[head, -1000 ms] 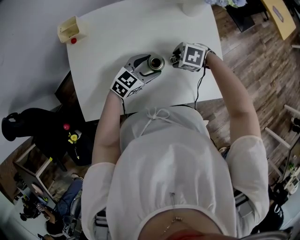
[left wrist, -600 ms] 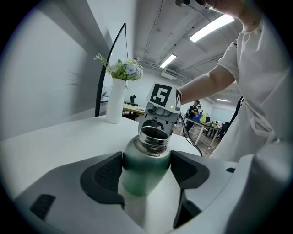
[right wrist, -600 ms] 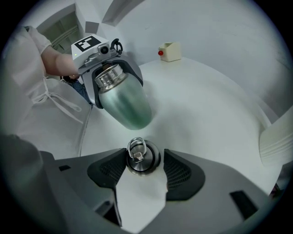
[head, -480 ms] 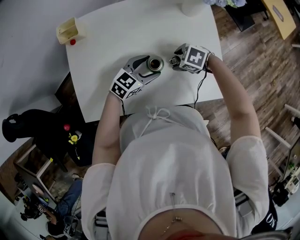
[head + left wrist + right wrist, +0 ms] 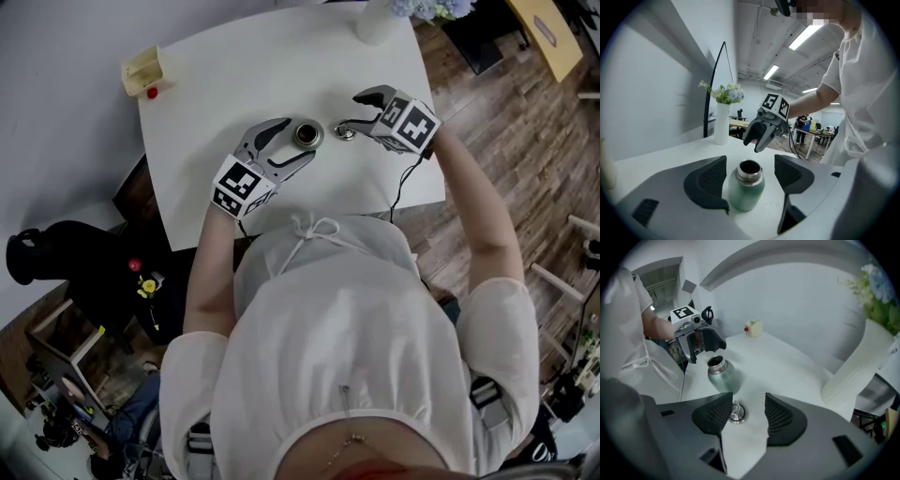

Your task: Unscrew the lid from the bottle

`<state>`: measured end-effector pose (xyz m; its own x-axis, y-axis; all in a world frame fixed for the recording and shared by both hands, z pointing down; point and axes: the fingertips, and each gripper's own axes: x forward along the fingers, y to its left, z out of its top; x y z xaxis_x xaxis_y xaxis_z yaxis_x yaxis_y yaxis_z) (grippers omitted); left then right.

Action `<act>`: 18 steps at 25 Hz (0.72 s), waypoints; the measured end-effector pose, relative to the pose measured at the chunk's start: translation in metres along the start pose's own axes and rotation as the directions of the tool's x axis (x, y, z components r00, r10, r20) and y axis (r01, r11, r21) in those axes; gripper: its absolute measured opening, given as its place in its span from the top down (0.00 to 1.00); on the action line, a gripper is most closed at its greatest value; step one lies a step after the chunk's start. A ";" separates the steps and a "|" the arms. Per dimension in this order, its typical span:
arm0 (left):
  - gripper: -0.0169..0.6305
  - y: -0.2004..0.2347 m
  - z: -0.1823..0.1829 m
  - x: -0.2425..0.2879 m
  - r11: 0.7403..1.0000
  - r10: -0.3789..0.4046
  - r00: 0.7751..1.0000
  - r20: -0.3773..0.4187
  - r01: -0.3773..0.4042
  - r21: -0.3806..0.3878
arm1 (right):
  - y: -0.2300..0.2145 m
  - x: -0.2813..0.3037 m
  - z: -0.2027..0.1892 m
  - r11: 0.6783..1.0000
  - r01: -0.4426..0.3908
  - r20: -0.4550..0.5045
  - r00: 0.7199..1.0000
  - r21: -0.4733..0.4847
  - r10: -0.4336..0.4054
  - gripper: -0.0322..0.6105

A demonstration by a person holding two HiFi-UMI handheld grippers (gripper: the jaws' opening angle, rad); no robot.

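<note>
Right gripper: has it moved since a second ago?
Yes. The right gripper has drawn back from the open bottle, rightward in the head view, leaving the lid on the table. Its jaws have just been closing, gripping nothing.

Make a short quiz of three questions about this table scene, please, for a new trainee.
1. True or false: the lid is screwed on the green bottle.
2. Where does the lid lie? A) on the white table, beside the green bottle; B) on the floor; C) inside the green bottle.
3. Fill in the missing word: the jaws of the left gripper stand ___, one on each side of the green bottle, without pressing on it.

Key: 1 false, the bottle's mouth is open. 2 A. 3 apart.
</note>
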<state>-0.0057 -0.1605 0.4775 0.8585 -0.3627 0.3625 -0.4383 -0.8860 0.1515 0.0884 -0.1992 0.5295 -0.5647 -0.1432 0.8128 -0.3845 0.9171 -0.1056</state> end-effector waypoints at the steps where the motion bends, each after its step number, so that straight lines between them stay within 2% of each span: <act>1: 0.45 0.003 0.012 -0.007 1.000 0.028 0.999 0.033 -0.028 0.006 | -0.004 -0.008 0.009 0.999 0.040 0.042 0.998 0.002 -0.040 0.62; 4: 0.46 0.019 0.048 -0.030 0.989 0.142 0.981 0.133 -0.147 0.029 | -0.011 -0.037 0.042 0.988 0.150 0.184 0.971 0.034 -0.153 0.70; 6: 0.49 0.029 0.070 -0.046 0.974 0.214 0.959 0.184 -0.224 0.035 | -0.013 -0.055 0.061 0.977 0.204 0.273 0.939 0.058 -0.212 0.75; 7: 0.53 0.033 0.080 -0.054 0.966 0.246 0.947 0.206 -0.258 0.033 | -0.013 -0.064 0.070 0.971 0.227 0.316 0.919 0.070 -0.238 0.79; 9: 0.66 0.038 0.097 -0.070 0.950 0.294 0.925 0.241 -0.310 0.032 | -0.012 -0.081 0.088 0.959 0.263 0.400 0.872 0.103 -0.282 0.83; 14: 0.81 0.039 0.123 -0.102 0.924 0.357 0.888 0.288 -0.382 0.032 | 0.000 -0.119 0.124 0.922 0.342 0.537 0.751 0.180 -0.383 0.91; 16: 0.87 0.042 0.129 -0.117 0.903 0.408 0.860 0.307 -0.429 0.004 | 0.005 -0.134 0.132 0.899 0.384 0.584 0.688 0.210 -0.430 0.94; 18: 0.92 0.045 0.133 -0.133 0.877 0.463 0.822 0.330 -0.479 -0.039 | 0.013 -0.146 0.137 0.883 0.398 0.623 0.633 0.248 -0.460 0.94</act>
<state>-0.1041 -0.1912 0.3138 0.5908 -0.8042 0.0644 -0.8057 -0.5923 -0.0051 0.0662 -0.2175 0.3312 -0.6352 -0.7443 0.2059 -0.7454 0.6607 0.0885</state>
